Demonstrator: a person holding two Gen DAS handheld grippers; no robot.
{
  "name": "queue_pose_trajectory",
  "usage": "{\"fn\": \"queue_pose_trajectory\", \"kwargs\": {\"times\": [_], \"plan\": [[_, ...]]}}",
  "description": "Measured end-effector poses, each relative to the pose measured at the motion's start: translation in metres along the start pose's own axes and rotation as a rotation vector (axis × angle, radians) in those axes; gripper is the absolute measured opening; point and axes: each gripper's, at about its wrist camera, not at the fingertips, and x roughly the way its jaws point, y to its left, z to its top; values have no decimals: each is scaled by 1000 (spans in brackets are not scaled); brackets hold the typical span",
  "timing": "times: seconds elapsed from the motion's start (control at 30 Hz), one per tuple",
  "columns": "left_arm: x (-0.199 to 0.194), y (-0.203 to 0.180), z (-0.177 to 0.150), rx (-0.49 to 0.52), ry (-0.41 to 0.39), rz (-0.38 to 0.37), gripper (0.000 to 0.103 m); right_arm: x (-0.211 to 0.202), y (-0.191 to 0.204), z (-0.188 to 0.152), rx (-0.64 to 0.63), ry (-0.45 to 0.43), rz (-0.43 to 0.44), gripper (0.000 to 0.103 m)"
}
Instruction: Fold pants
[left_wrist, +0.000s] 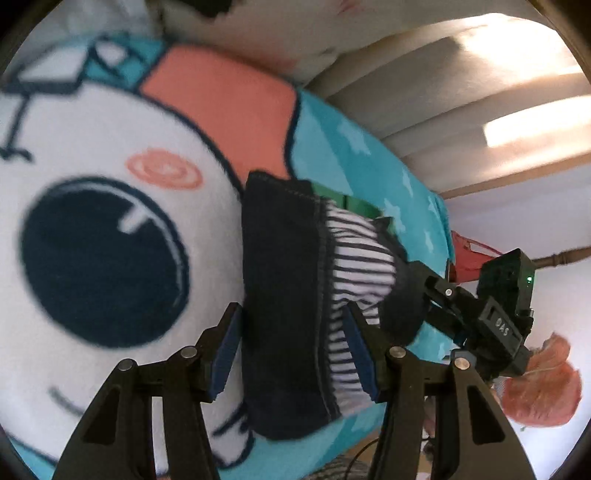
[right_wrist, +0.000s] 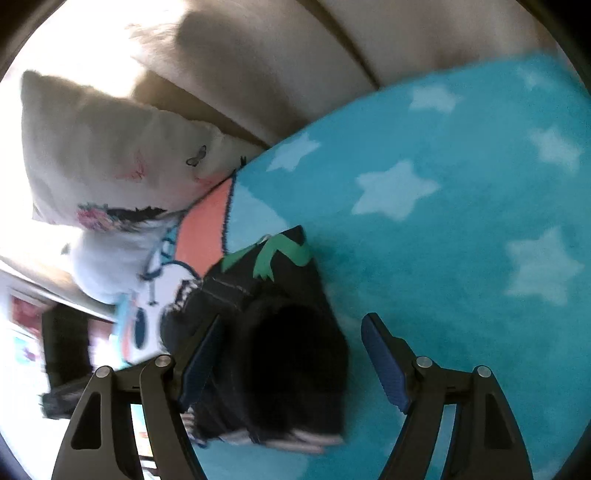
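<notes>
Between the spread fingers of my left hand-held gripper (left_wrist: 295, 354) sits the folded pants (left_wrist: 291, 314), filling the gap. My right hand-held gripper (left_wrist: 436, 295) crowds their far side. To my left the blanket (left_wrist: 110, 129) lies bare. In the right view, starred blanket (right_wrist: 461, 221) is open rightward; a pillow (right_wrist: 110, 155) and padded headboard (right_wrist: 295, 55) block beyond.
</notes>
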Motion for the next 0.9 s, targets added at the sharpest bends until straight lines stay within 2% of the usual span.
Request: {"fn": "queue_pose_trajectory", "kwargs": {"times": [0.07, 0.1, 0.13, 0.17, 0.23, 0.33, 0.43, 0.57, 0.6, 0.63, 0.7, 0.73, 0.77, 0.9], "plan": [[6, 0, 1, -8, -3, -21, 60, 12, -7, 2, 55, 24, 55, 81], [6, -3, 1, -8, 1, -23, 60, 14, -9, 3, 68, 11, 91, 76], [7, -5, 1, -11, 10, -37, 56, 16, -9, 3, 87, 22, 113, 63], [6, -7, -1, -11, 14, -57, 53, 20, -10, 3, 116, 53, 142, 60], [1, -11, -2, 3, 2, -48, 47, 21, -4, 3, 117, 78, 166, 50], [-14, -12, -2, -10, -24, -62, 47, 18, 4, 5, 136, 91, 231, 45], [-38, -14, 1, -10, -78, -48, 47, 19, 19, 13, 138, 95, 292, 44], [-65, -10, 7, 0, -142, 24, 47, 32, 45, 19, 110, 112, 331, 46], [-68, -6, 8, -6, -157, 63, 47, 37, 49, 19, 100, 116, 321, 47], [-68, 1, 9, -21, -165, 102, 48, 41, 52, 19, 91, 119, 301, 52], [-66, 16, 10, -60, -157, 173, 48, 51, 58, 18, 58, 120, 190, 65], [-67, 24, 9, -77, -155, 204, 48, 51, 59, 17, 46, 110, 150, 65], [-70, 28, 7, -86, -159, 212, 48, 48, 63, 16, 26, 82, 98, 65], [-86, 32, -2, -98, -202, 210, 48, 17, 89, 11, -84, -41, -4, 65]]}}
